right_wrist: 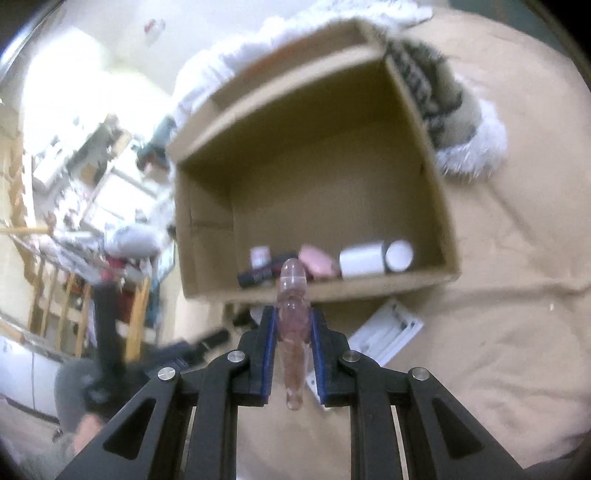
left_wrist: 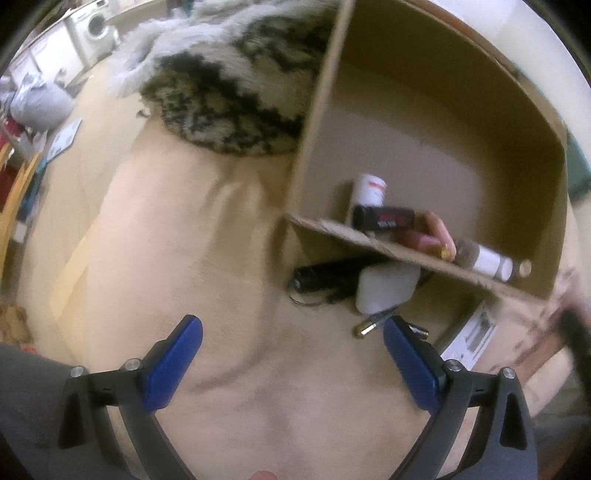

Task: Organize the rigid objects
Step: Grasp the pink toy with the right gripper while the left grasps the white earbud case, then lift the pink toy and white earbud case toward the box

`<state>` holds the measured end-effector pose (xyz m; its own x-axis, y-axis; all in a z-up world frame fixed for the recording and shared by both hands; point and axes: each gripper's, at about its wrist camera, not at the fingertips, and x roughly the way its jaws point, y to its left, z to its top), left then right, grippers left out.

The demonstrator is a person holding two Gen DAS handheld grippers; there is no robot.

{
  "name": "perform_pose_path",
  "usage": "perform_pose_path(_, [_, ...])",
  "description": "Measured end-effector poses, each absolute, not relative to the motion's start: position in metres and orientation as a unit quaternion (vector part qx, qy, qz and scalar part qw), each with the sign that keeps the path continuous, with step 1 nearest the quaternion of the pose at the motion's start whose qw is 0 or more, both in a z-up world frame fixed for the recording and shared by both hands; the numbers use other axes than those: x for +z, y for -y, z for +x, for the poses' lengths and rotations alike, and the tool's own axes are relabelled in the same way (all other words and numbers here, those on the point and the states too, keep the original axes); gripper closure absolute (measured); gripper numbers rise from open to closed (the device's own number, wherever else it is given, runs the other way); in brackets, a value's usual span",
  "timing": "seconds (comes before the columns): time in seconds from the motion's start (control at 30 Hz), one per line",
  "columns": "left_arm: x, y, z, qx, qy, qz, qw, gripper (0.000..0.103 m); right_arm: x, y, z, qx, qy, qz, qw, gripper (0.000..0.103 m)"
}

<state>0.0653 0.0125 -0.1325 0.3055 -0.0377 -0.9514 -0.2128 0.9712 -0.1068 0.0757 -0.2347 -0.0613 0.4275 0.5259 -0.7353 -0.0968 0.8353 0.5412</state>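
An open cardboard box (right_wrist: 439,199) stands on a beige sheet; it also shows in the left wrist view (left_wrist: 306,147). Inside lie a white jar (right_wrist: 362,260), a pink item (right_wrist: 317,262), a black tube (right_wrist: 258,275) and a small bottle (left_wrist: 487,260). My right gripper (right_wrist: 293,319) is shut on a clear pink tube (right_wrist: 293,328), held just before the box's near wall. My left gripper (left_wrist: 291,332) is open and empty above the sheet. Near it lie a white case (left_wrist: 386,288), a black cylinder (left_wrist: 328,277) and a gold-tipped pen (left_wrist: 371,325).
A fluffy patterned blanket (left_wrist: 236,92) lies behind the box. A white paper leaflet (right_wrist: 388,332) lies on the sheet beside the box. Cluttered wooden shelving (right_wrist: 74,221) and a washing machine (left_wrist: 94,27) stand beyond the bed.
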Motion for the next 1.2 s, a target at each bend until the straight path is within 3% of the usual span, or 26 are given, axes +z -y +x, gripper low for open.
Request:
perform_pose_path(0.2, [-0.145,0.037,0.071,0.036,-0.576,-0.074,0.813,0.013,-0.054,0.254,0.083,0.159,-0.483,0.238,0.827,0.084])
perform_pose_path(0.5, [-0.17,0.07,0.097,0.107,-0.578,-0.064,0.807,0.014,-0.046,0.268,0.086,0.156,-0.476,0.254,0.827,0.084])
perform_pose_path(0.67, [-0.174,0.077,0.11,0.116,-0.577,-0.053,0.807,0.024,-0.043,0.266,0.088,0.162,-0.475,0.257,0.826,0.084])
perform_pose_path(0.73, [-0.175,0.079,0.113,0.114,-0.577,-0.049,0.807,0.05,-0.042,0.264,0.089,0.164,-0.474,0.256,0.826,0.084])
perform_pose_path(1.07, [-0.161,0.067,0.103,0.083,-0.58,-0.053,0.809,0.053,-0.044,0.259,0.09,0.16,-0.48,0.241,0.828,0.084])
perform_pose_path(1.1, [-0.158,0.066,0.099,0.077,-0.58,-0.05,0.809,0.061,-0.045,0.257,0.09,0.16,-0.48,0.239,0.829,0.084])
perform_pose_path(1.13, [-0.156,0.065,0.096,0.073,-0.582,-0.046,0.809,0.085,-0.045,0.256,0.09,0.16,-0.481,0.236,0.829,0.084])
perform_pose_path(1.2, [-0.149,0.059,0.085,0.053,-0.588,-0.046,0.806,0.088,-0.044,0.253,0.09,0.161,-0.48,0.23,0.831,0.084])
